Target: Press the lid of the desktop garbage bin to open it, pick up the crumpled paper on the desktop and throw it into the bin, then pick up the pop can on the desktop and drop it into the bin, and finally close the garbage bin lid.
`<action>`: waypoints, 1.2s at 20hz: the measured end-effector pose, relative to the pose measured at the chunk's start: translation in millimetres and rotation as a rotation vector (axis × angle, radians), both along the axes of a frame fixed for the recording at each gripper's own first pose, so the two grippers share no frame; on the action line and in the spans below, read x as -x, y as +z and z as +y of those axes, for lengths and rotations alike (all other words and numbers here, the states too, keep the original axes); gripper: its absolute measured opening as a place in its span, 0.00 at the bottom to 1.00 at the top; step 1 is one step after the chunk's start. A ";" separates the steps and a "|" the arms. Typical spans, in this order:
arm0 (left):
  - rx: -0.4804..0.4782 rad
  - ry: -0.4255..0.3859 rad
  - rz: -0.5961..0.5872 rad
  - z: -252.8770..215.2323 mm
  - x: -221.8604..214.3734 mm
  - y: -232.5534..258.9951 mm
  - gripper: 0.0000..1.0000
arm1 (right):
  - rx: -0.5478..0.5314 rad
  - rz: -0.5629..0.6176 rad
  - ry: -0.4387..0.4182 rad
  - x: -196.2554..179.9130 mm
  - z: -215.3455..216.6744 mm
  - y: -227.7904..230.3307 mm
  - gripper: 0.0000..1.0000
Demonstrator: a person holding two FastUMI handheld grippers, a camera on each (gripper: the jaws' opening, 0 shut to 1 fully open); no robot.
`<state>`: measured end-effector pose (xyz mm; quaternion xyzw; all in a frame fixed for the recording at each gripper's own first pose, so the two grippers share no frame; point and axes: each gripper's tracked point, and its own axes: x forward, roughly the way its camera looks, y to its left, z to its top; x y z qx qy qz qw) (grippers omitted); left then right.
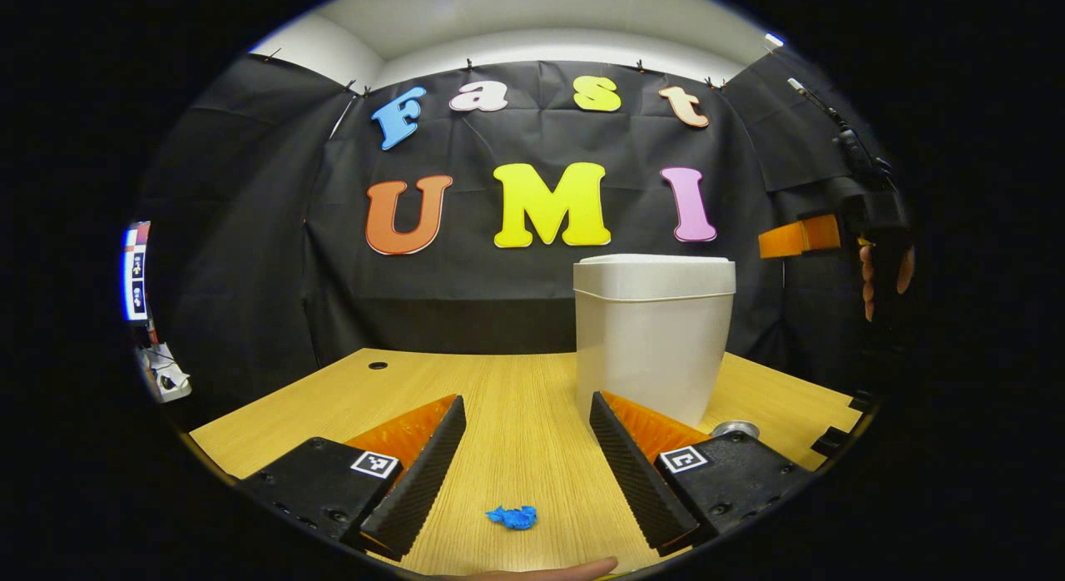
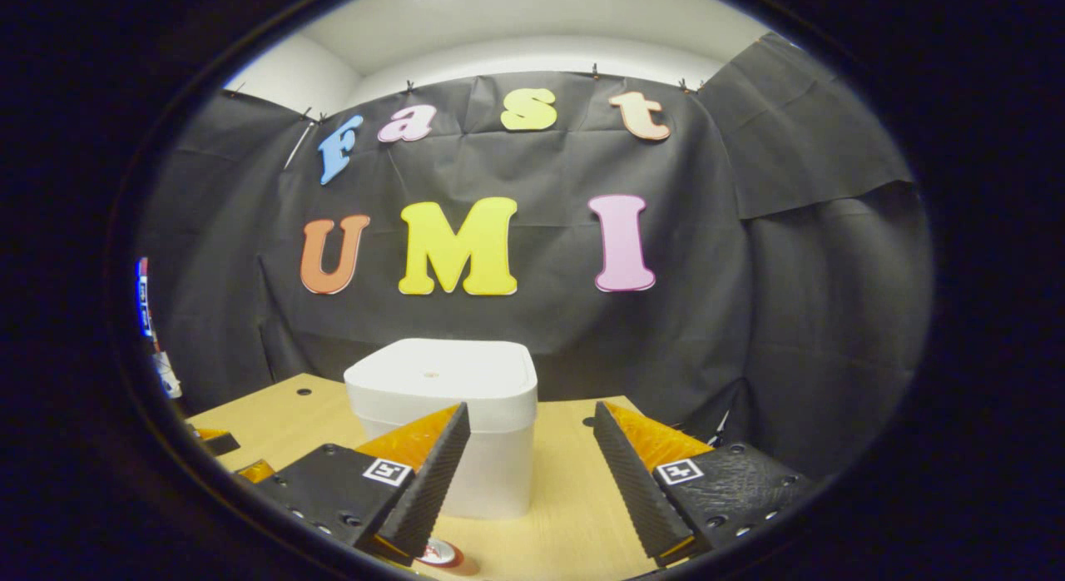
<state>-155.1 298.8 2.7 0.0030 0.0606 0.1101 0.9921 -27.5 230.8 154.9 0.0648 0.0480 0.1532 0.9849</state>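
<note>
Progress check — nothing on the task list looks done yet. Bin [image 1: 653,340] stands right of centre in the left gripper view, its lid [image 1: 654,275] flat and shut on top; in the right gripper view the same lid sits lower centre, seen from above, also shut.

Crumpled paper [image 1: 512,517] — a small blue wad — lies on the desk [image 1: 516,398] at the bottom centre of the left gripper view, loose on the wood and between the two fingers in the picture, not touched by either. Pop can: silver top [image 1: 735,429] peeks out at lower right of that view, just beside the bin's base and partly behind the finger; in the right gripper view its top shows at the bottom edge. Upright, as far as I can tell, and untouched.

Left gripper [image 1: 526,448]: fingers spread wide, holding nothing, low over the desk. Right gripper [image 2: 532,460]: fingers also spread wide, empty, raised near the bin's lid level. Its body and the hand [image 1: 884,277] holding it show at the right edge of the left gripper view, up beside the bin's top.

My read: still on step one, the lid press. Left to do — open lid, paper in, can in, close lid. The raised gripper looks the better placed for the press; the low one is lined up with the paper.
</note>
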 end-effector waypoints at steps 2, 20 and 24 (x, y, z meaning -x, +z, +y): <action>0.006 0.009 0.007 4.6 -0.2 -3.1 0.98 | -0.019 0.006 0.035 -11.8 15.7 9.4 0.82; 0.021 0.104 0.099 50.0 5.7 -44.8 0.98 | 0.067 0.006 0.253 -32.9 115.6 1.4 0.01; 0.046 0.121 0.140 54.9 4.7 -60.1 0.98 | 0.020 0.058 0.246 -34.8 113.4 -4.0 0.02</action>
